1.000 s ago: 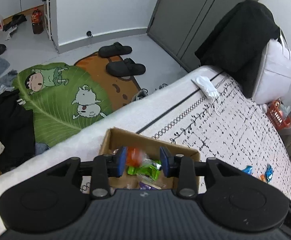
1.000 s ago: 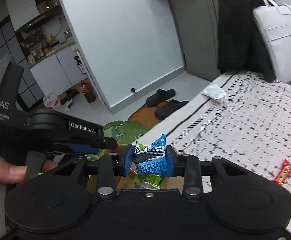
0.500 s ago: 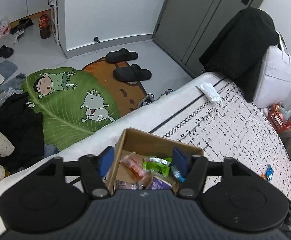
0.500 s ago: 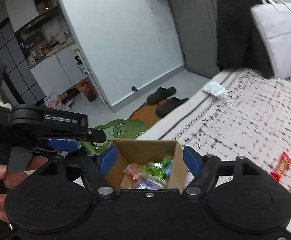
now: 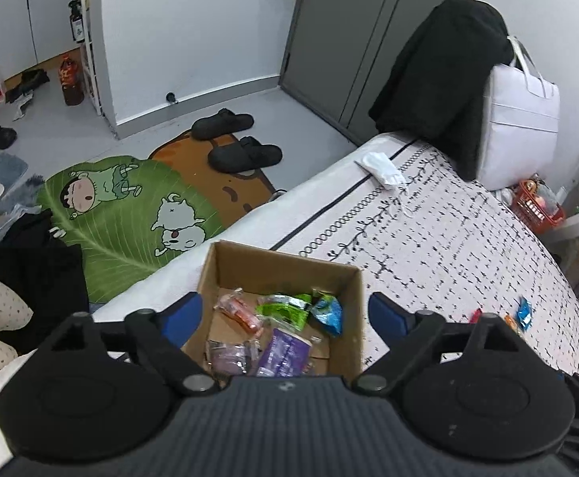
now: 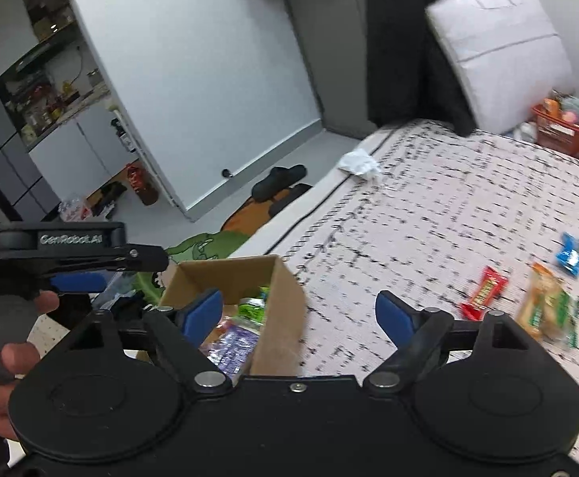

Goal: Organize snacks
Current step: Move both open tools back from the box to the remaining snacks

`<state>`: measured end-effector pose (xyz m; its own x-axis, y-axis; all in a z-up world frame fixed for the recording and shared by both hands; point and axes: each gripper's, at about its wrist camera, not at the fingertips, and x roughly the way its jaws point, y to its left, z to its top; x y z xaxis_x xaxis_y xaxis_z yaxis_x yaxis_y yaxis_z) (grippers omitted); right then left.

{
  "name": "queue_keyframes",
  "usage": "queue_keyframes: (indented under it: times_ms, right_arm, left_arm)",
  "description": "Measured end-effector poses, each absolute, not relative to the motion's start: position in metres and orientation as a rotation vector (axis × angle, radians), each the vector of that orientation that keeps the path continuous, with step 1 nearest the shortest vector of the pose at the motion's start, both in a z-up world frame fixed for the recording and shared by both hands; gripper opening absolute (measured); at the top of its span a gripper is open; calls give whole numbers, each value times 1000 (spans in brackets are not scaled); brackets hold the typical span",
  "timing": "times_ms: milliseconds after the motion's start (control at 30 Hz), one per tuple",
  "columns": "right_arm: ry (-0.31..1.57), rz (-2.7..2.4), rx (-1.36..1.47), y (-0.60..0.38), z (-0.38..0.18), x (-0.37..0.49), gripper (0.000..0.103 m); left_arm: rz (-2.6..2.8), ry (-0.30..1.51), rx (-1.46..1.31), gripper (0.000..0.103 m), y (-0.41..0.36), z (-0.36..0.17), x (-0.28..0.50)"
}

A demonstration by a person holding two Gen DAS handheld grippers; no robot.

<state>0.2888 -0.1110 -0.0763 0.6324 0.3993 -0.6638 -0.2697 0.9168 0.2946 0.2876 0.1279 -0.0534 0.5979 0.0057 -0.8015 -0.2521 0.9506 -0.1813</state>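
A cardboard box [image 5: 351,298] stands on the bed near its edge and holds several snack packets: orange, green, blue [image 5: 329,314] and purple. My left gripper [image 5: 285,316] is open and empty above the box. My right gripper [image 6: 299,310] is open and empty over the box's right wall [image 6: 279,318]. Loose snacks lie on the bed to the right: a red bar [image 6: 484,292], an orange-green packet [image 6: 548,306] and a blue packet [image 6: 570,254]. The left gripper also shows in the right wrist view [image 6: 78,256], held by a hand.
The patterned bedspread [image 5: 448,238] stretches right. A white tissue [image 5: 381,167], a black coat [image 5: 436,91] and a white bag [image 5: 520,119] are at the far end. An orange basket [image 6: 564,131], slippers [image 5: 245,155] and a green rug [image 5: 122,214] are on the floor.
Both grippers opened: the left let go an orange snack and the right a blue packet, both now in the box. The right gripper has swung right toward the loose snacks.
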Motion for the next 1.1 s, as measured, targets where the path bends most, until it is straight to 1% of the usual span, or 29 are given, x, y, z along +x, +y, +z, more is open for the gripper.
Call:
queue_keyframes:
  times_ms: [67, 167, 267, 433, 600, 1100]
  right_arm:
    - [789, 370, 180, -123, -73, 286, 87]
    - [776, 350, 185, -140, -71, 283, 89]
    - [764, 321, 192, -159, -72, 283, 92]
    - [771, 262, 193, -187, -79, 282, 92]
    - [758, 234, 237, -213, -77, 278, 96]
    - [748, 104, 302, -297, -79, 279, 96]
  left_arm:
    - [143, 917, -283, 95, 119, -52, 286]
    - [134, 909, -263, 97, 102, -50, 286]
    - [126, 905, -254, 103, 87, -49, 285]
    - [100, 891, -230, 103, 61, -50, 285]
    - [72, 917, -225, 103, 38, -57, 286]
    - [31, 892, -242, 103, -27, -71, 297]
